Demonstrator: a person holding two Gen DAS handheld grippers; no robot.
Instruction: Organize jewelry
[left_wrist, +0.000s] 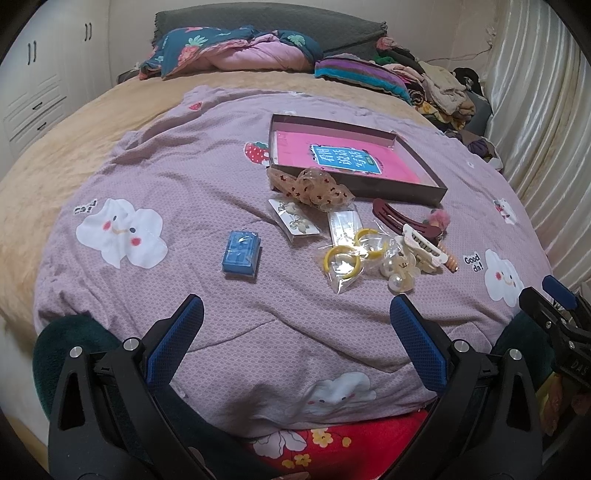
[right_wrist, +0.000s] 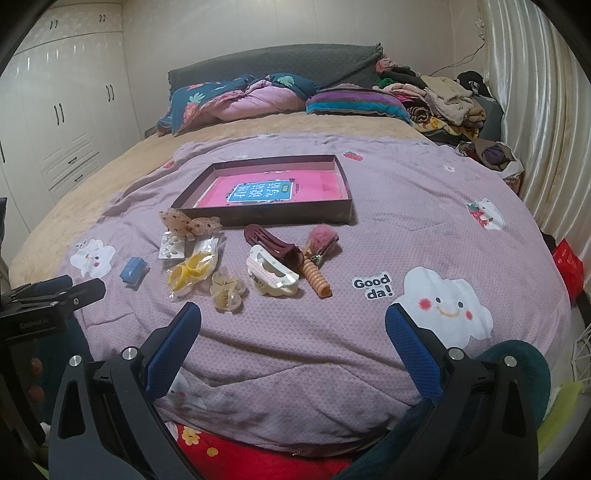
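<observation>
Lilac cloud-print quilt (right_wrist: 369, 240); pink-lined brown tray (right_wrist: 295, 216); blue box (left_wrist: 240, 256).

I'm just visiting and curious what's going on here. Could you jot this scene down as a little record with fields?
Place: a bed with a purple quilt
Container: shallow box with a pink book inside, no jewelry in it yet
Loose items: blue box, yellow hoops in a bag, white claw clip, maroon clip, scrunchie
Left gripper: open, holding nothing
Right gripper: open, holding nothing
Progress: sorting not begun
</observation>
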